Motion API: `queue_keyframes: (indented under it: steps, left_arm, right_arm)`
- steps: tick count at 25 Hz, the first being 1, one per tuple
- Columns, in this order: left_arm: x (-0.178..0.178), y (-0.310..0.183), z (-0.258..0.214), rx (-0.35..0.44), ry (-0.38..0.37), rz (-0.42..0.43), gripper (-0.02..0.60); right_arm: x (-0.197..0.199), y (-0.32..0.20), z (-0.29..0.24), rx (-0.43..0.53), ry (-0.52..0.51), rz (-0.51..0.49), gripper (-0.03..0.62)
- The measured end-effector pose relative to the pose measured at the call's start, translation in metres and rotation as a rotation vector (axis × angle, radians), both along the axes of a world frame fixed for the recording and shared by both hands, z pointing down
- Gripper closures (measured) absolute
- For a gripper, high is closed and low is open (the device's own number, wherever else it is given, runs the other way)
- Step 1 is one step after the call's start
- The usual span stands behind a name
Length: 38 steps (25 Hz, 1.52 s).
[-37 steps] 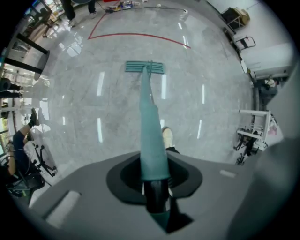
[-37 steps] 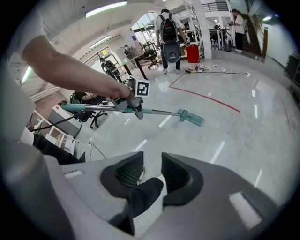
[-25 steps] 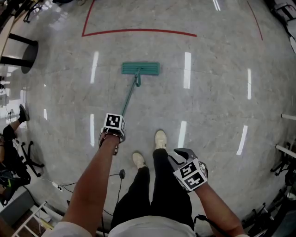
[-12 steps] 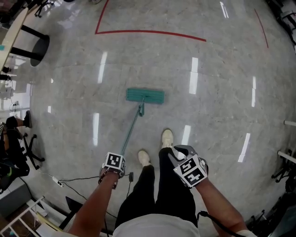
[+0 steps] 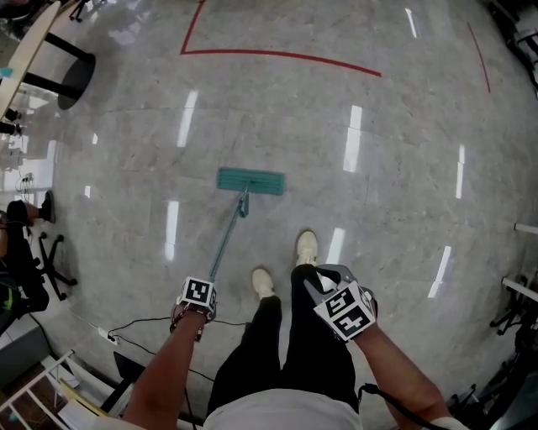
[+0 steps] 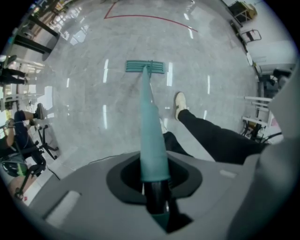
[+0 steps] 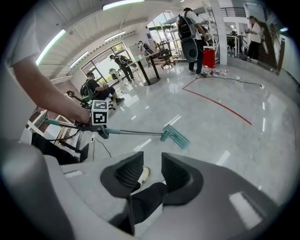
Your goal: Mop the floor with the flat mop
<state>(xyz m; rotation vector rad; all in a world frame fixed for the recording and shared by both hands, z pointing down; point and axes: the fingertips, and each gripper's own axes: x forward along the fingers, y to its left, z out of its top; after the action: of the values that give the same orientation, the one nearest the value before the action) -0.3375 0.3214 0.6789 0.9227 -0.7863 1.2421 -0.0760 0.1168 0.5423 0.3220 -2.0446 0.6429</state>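
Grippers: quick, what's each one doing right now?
Left gripper: closed on the mop handle.
Right gripper: open, nothing between its fingers.

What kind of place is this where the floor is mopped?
Probably a large open workspace or lab hall, not a home: a polished stone floor with a red tape line, an office chair and a tall table at its edge, and strip lights on the ceiling.
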Motion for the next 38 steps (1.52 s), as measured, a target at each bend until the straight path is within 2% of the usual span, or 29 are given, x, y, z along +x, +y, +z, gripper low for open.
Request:
queue_keyframes:
  steps: [6,10,15,23,31,38]
  left_arm:
    - [-0.010,0.016,0.012,0.003,-0.024,0.061,0.488]
    - [-0.013,0.023,0.009,-0.006,-0.029,0.035,0.488]
    - [-0.019,0.016,0.012,0.044,-0.024,0.039,0.488]
    - [-0.027,0.006,0.025,0.089,-0.010,0.068,0.486]
    - [-0.029,-0.045,0.045,0.133,0.009,0.068,0.486]
    - [-0.025,-0.094,0.046,0.111,0.047,0.021,0.486]
  right_arm:
    - [0.002,0.004,0.003,-0.010,0.019,-0.013,0.471]
    - [0.003,0.008,0.003,-0.013,0.037,-0.030,0.471]
    - [0.010,0.007,0.008,-0.025,0.061,-0.039,0.471]
    - [-0.002,0.012,0.014,-0.042,0.064,-0.071,0.471]
    - [0.005,0.017,0.019,-0.058,0.083,-0.065,0.471]
    - [0.001,0.016,0.018,-0.061,0.065,-0.037,0.471]
